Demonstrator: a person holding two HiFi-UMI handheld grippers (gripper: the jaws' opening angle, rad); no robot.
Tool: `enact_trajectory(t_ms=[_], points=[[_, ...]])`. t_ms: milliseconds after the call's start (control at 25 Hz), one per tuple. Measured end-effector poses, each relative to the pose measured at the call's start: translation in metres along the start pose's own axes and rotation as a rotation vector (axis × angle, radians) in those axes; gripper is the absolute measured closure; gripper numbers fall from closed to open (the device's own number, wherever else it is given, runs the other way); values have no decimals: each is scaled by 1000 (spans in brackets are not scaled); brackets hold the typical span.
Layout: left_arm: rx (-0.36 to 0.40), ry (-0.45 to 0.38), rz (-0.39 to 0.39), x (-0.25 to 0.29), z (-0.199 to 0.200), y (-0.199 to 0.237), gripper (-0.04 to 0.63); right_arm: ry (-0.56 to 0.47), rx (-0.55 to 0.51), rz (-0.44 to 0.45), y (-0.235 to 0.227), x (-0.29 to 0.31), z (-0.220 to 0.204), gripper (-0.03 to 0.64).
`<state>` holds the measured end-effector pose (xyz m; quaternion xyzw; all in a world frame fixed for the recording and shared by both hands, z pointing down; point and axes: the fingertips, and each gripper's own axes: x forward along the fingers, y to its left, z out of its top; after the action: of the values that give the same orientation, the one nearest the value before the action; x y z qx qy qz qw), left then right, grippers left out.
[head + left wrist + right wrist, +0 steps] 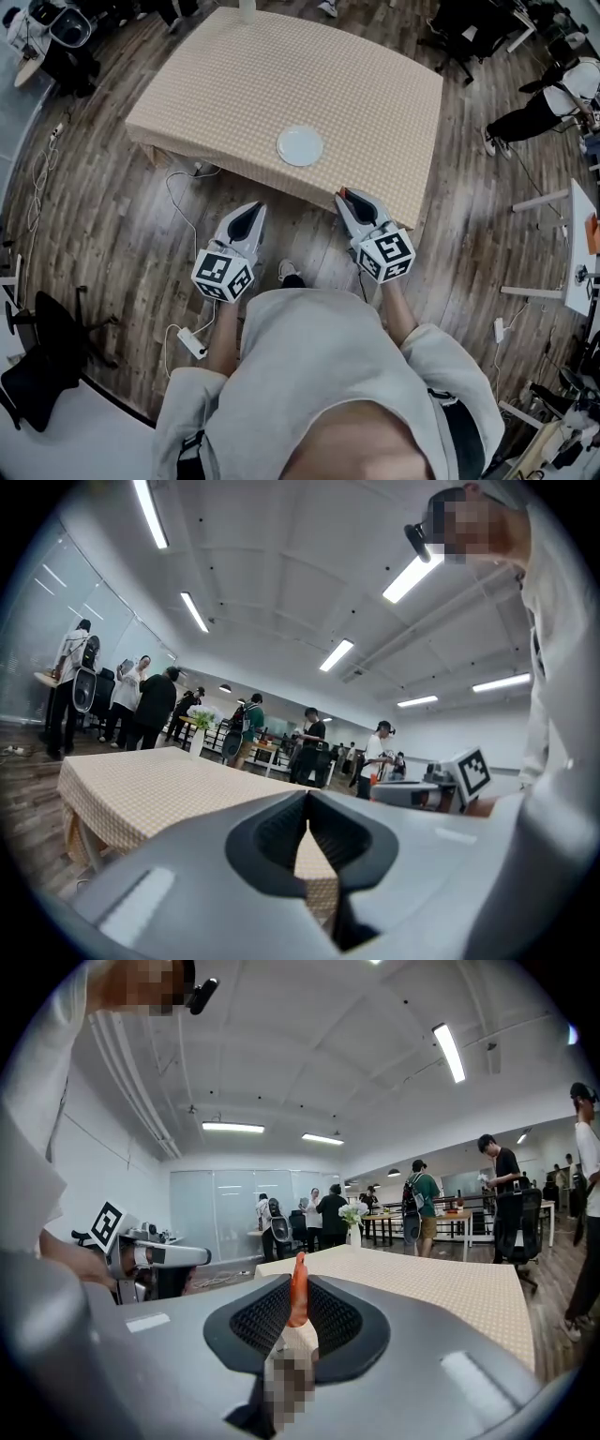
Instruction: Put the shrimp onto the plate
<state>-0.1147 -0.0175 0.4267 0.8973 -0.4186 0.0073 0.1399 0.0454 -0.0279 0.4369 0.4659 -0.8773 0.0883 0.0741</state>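
Observation:
A white plate (300, 145) lies near the front edge of a table with a beige checked cloth (366, 84). Both grippers hover over the wooden floor just short of that edge. My right gripper (346, 196) is shut on the shrimp (298, 1297). Its orange tail sticks up between the jaws and its pale body sits lower down. My left gripper (256, 207) is to the left of it, jaws together at the tips with nothing between them (307, 801). The plate does not show in either gripper view.
A vase of flowers (352, 1221) stands at the table's far edge. Several people stand around the room behind it. On the floor, cables and a power strip (191, 342) lie by my feet. A black office chair (52, 352) is at the left and white desks (581, 253) at the right.

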Motion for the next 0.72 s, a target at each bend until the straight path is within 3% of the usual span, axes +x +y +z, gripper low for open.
enact_trajectory(t_ms=[720], points=[[-41,23,40,38,-3,44,584,27,0,38,-23,61,3,565]])
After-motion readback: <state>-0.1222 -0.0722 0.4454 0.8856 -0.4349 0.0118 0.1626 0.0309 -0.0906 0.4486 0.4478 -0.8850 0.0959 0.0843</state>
